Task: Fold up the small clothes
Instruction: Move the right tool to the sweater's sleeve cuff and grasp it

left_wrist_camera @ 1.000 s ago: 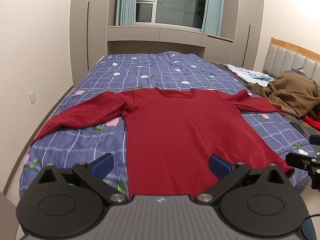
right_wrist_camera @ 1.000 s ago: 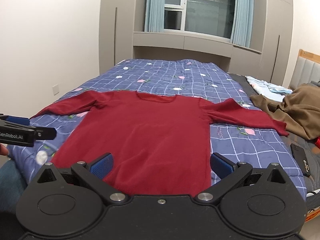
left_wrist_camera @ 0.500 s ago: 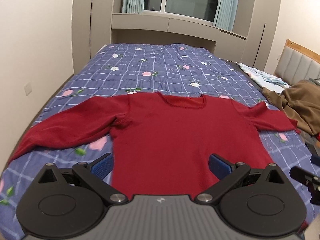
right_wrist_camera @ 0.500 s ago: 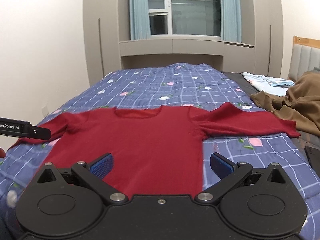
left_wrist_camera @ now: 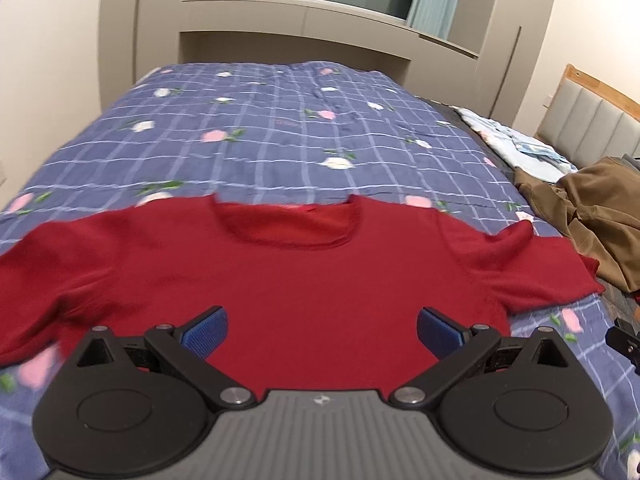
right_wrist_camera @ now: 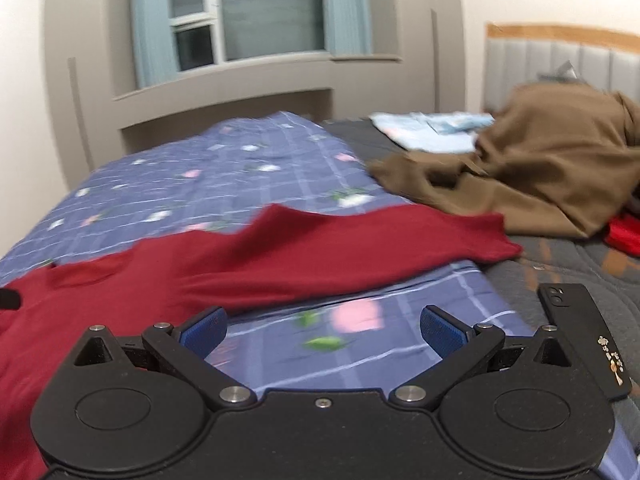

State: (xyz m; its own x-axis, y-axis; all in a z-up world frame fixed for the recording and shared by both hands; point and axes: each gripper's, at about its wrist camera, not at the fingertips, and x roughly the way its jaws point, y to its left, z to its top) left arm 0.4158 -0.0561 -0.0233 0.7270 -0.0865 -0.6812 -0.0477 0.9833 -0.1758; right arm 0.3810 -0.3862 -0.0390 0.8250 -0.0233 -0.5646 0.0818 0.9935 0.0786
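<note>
Red sweater (left_wrist_camera: 304, 280) spread flat, front up, on the quilt (left_wrist_camera: 280, 128), filling the middle band of the left wrist frame; neckline (left_wrist_camera: 286, 224) at centre, facing the far end of the bed. One sleeve (left_wrist_camera: 52, 280) running off to the left edge, the other (left_wrist_camera: 536, 268) reaching right toward the brown garment (left_wrist_camera: 592, 216). In the right wrist frame, same sweater (right_wrist_camera: 100, 292) at lower left, its sleeve (right_wrist_camera: 360, 244) stretched across the centre, cuff ending at mid right, just short of the brown garment (right_wrist_camera: 540, 168).

Left gripper (left_wrist_camera: 320, 330) at bottom centre of its frame, above the sweater's body, blue pads (left_wrist_camera: 204, 330) spread wide with nothing between them. Right gripper (right_wrist_camera: 322, 330) at bottom centre of its frame, likewise spread wide and empty, over bare quilt (right_wrist_camera: 224, 168) just below the sleeve; contact with the cloth not discernible in either frame. Sliver of the right gripper's black body at the lower right edge of the left wrist frame.

Quilt blue, checked, with pink and white flowers. Black phone (right_wrist_camera: 580, 336) on the grey mattress at lower right, just beside the right gripper. Pale blue cloth (right_wrist_camera: 432, 128) behind the brown garment, upper right. Bit of red fabric (right_wrist_camera: 624, 232) at the right edge. Padded headboard (right_wrist_camera: 560, 60) at upper right, window (right_wrist_camera: 248, 12) with blue curtains at top centre.
</note>
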